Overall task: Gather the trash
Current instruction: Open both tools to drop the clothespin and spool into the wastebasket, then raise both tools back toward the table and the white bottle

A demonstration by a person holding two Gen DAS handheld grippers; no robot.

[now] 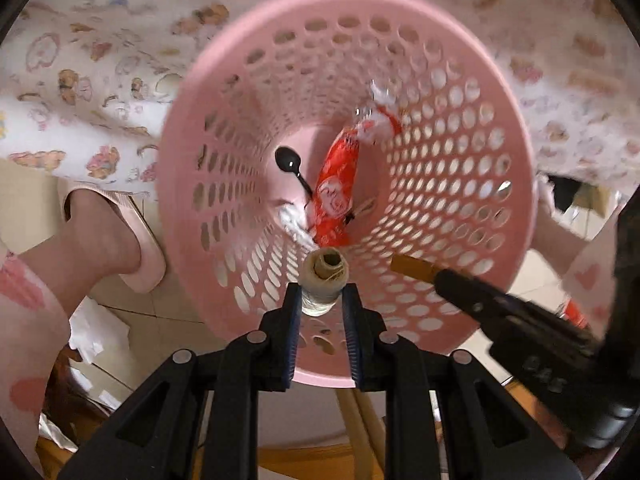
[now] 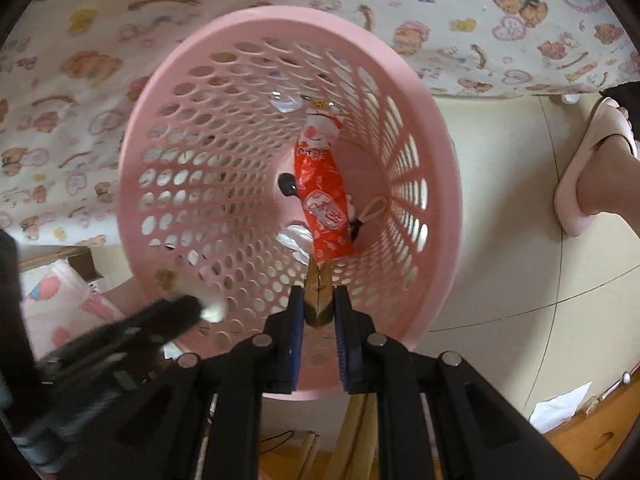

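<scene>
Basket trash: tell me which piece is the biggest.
The red wrapper, lying lengthwise across the pink basket bottom. It far outsizes the black spoon beside it and the white scraps near its end.

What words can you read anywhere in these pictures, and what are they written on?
"Baby" on the teddy-bear cloth, near its top edge.
"Bear" on the same cloth, just right of "Baby".
White characters on the red wrapper in the pink basket: too blurred to read.
Pale marks on the right gripper's black body, seen from the left wrist: too blurred to read.
No other writing shows.
</scene>
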